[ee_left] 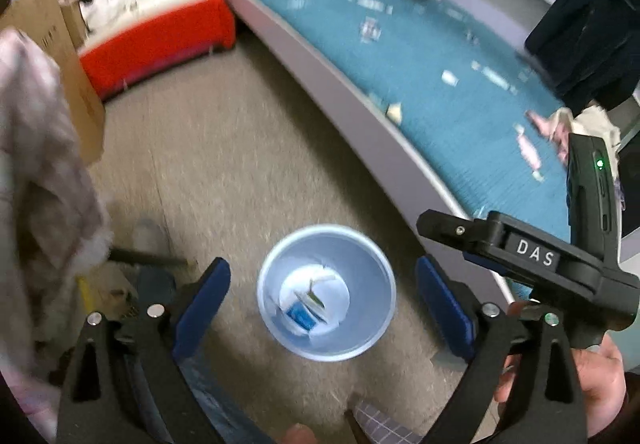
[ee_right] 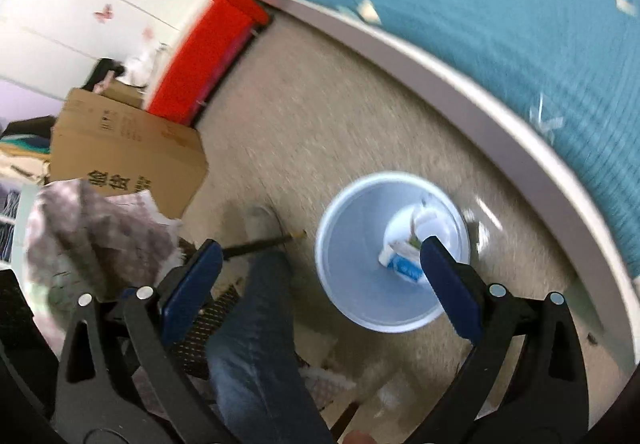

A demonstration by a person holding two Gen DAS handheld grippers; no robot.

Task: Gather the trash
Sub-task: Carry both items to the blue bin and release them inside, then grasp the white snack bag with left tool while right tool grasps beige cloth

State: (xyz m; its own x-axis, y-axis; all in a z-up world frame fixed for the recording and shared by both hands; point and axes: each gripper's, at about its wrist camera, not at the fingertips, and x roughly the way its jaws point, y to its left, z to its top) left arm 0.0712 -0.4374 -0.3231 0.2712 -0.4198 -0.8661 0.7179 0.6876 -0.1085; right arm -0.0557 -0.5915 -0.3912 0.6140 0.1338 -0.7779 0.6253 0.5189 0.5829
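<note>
Left wrist view: you are looking down into the bin [ee_left: 326, 292], which is standing on the floor [ee_left: 224, 164] beside the bed [ee_left: 460, 84].
Trash in bin: a blue-and-white wrapper [ee_left: 302, 314] and paper pieces are lying at the bottom.
Trash still waiting: small scraps [ee_left: 394, 110] and a pink wrapper [ee_left: 530, 152] are lying on the bed cover, well apart from the bin.
Handling: they are looking light, thin and crumpling easily; pinch each one across its middle.
Left gripper [ee_left: 324, 304]: its fingers are standing wide apart, holding nothing.
Right gripper [ee_right: 320, 276]: its fingers are also standing apart and empty above the bin.
</note>
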